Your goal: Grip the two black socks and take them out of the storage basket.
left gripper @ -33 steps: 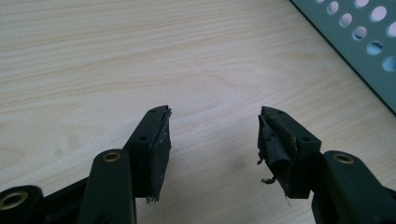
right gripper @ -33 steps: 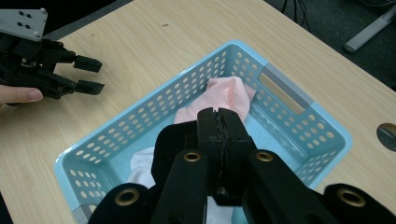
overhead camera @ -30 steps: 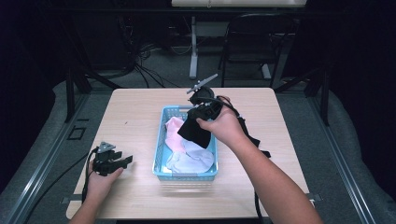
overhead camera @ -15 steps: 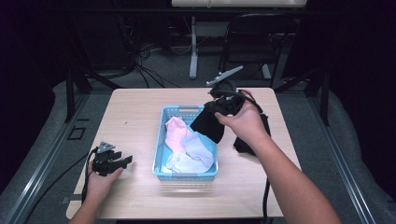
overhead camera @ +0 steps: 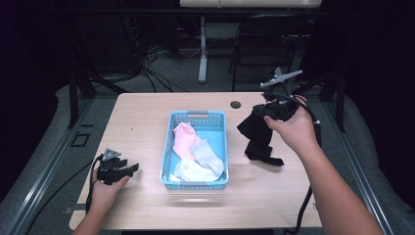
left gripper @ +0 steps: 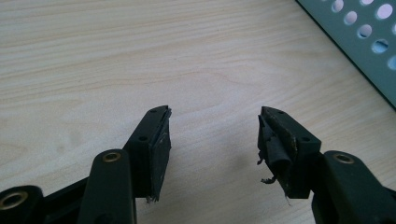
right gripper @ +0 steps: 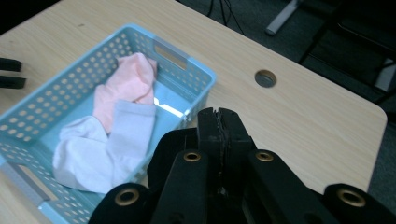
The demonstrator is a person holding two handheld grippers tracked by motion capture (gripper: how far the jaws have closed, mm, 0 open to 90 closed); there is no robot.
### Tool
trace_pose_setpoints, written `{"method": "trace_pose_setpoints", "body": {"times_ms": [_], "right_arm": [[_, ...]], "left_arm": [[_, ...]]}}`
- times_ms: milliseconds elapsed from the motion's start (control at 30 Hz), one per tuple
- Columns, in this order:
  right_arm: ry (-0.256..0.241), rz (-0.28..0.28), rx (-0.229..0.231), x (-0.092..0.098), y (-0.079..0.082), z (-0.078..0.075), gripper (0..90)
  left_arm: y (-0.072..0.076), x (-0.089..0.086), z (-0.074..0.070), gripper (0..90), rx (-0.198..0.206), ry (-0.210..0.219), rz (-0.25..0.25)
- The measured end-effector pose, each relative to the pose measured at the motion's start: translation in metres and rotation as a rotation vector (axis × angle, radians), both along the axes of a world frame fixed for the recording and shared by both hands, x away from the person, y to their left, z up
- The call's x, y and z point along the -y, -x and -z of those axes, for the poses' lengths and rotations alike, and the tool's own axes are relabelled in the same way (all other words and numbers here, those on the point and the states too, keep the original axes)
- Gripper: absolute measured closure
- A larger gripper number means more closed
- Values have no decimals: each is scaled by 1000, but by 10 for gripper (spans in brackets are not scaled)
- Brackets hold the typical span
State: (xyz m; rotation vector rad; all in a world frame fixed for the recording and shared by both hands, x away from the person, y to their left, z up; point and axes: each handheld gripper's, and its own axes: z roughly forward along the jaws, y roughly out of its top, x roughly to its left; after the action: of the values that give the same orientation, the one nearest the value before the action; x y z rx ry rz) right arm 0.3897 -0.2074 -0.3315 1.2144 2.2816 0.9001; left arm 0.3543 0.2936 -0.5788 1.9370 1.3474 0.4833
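Since the earlier frames the right gripper [overhead camera: 268, 111] has carried the black sock [overhead camera: 257, 139] out of the blue basket [overhead camera: 197, 117] and over to the right of centre in the high view, where it now hangs clear of the basket's right wall. The sock dangles from the jaws, and its lower end rests folded on the bare wooden table [overhead camera: 147, 112] just right of the basket. In the right gripper view the two black jaws are pressed together at the lower centre of the frame, pinching dark cloth between them, with the basket lying to the left.

Three socks lie in the basket: a pink sock [overhead camera: 182, 139] toward the upper part, a grey sock [overhead camera: 205, 152] at the middle right, and a white sock [overhead camera: 192, 170] at the lower end. The right gripper view shows the pink sock [right gripper: 127, 81] overlapping the grey sock [right gripper: 128, 123].

The left gripper [overhead camera: 132, 167] sits at the lower left of the high view, low over the table and well apart from the basket, in the same spot as before. In the left gripper view its jaws stand spread with bare wood between them, and a corner of the basket wall [left gripper: 359, 32] shows at the upper right.
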Motion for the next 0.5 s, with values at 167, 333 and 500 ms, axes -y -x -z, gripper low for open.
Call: {"method": "trace_pose_setpoints", "body": {"times_ms": [167, 333, 500], "right_arm": [[2, 48, -28, 18, -5, 19, 890], [18, 70, -49, 23, -9, 35, 889], [18, 84, -71, 26, -12, 51, 889]], "left_arm": [[0, 1, 1, 442, 0, 3, -5], [0, 0, 0, 442, -2, -1, -1], [0, 0, 0, 442, 2, 3, -5]]}}
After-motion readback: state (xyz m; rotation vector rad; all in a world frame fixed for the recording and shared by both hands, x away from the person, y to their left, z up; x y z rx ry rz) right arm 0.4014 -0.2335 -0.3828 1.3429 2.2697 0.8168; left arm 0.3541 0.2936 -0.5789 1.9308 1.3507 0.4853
